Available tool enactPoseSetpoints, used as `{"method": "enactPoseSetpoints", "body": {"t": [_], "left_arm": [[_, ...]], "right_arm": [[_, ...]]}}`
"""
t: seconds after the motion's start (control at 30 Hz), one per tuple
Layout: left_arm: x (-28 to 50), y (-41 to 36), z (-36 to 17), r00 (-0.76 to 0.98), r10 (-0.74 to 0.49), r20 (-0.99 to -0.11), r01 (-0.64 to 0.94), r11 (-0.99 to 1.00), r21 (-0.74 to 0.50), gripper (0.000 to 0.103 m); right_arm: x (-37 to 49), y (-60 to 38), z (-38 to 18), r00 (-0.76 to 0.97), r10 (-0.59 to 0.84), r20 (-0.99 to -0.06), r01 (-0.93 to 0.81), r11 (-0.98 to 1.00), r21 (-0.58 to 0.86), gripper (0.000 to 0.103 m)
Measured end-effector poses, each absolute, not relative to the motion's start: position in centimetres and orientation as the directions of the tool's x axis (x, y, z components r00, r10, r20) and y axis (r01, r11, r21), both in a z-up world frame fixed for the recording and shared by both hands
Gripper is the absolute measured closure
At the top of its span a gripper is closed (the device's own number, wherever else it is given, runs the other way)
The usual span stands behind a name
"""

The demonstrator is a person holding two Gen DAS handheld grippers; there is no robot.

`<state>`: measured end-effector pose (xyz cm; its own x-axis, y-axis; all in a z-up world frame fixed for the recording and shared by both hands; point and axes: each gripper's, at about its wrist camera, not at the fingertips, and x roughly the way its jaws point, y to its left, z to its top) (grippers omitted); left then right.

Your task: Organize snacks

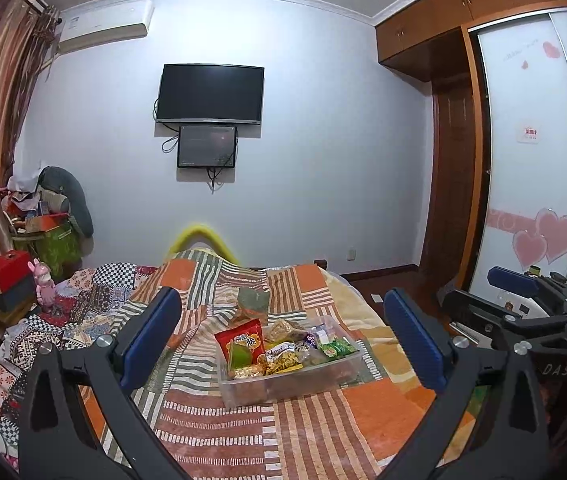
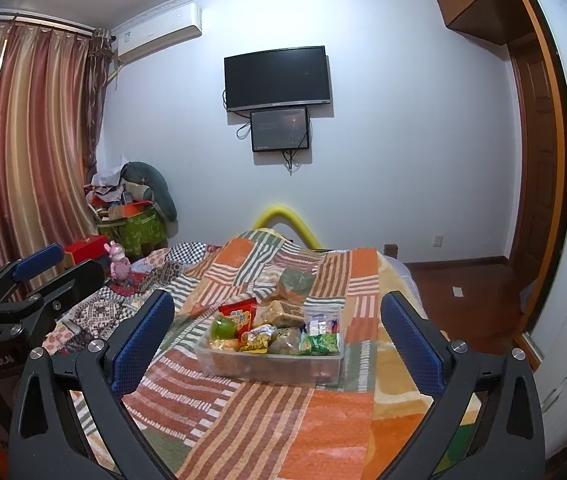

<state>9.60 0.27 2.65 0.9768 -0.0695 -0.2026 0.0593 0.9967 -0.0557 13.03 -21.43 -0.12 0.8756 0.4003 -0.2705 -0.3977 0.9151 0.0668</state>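
Observation:
A clear plastic bin (image 1: pixel 283 386) (image 2: pixel 267 366) full of snack packets sits on the patchwork bedspread. It holds a red packet (image 1: pixel 243 342) (image 2: pixel 239 314), yellow packets (image 1: pixel 281 358) (image 2: pixel 259 338), green packets (image 1: pixel 337 347) (image 2: pixel 319 342) and a green round item (image 2: pixel 222 327). A grey-green packet (image 1: pixel 253 300) (image 2: pixel 297 282) lies on the bed just behind the bin. My left gripper (image 1: pixel 283 340) is open and empty, held back from the bin. My right gripper (image 2: pixel 277 336) is open and empty, also short of the bin. Each gripper shows at the other view's edge.
The bed (image 1: pixel 315 432) fills the foreground. A pink toy (image 1: pixel 45 284) and red box (image 1: pixel 5 270) stand at the left, with cluttered boxes (image 1: pixel 49 236) in the corner. A TV (image 1: pixel 209 94) hangs on the far wall. A wardrobe (image 1: pixel 523 152) stands right.

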Motion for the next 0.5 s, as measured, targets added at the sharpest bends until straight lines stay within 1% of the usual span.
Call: {"method": "enactPoseSetpoints", "body": {"t": [0.5], "left_arm": [[10.00, 0.22, 2.74, 0.976, -0.060, -0.207, 0.048, 0.997, -0.063, 0.000]], "right_arm": [[12.70, -21.58, 0.25, 0.876, 0.405, -0.262, -0.403, 0.913, 0.067, 0.000]]}}
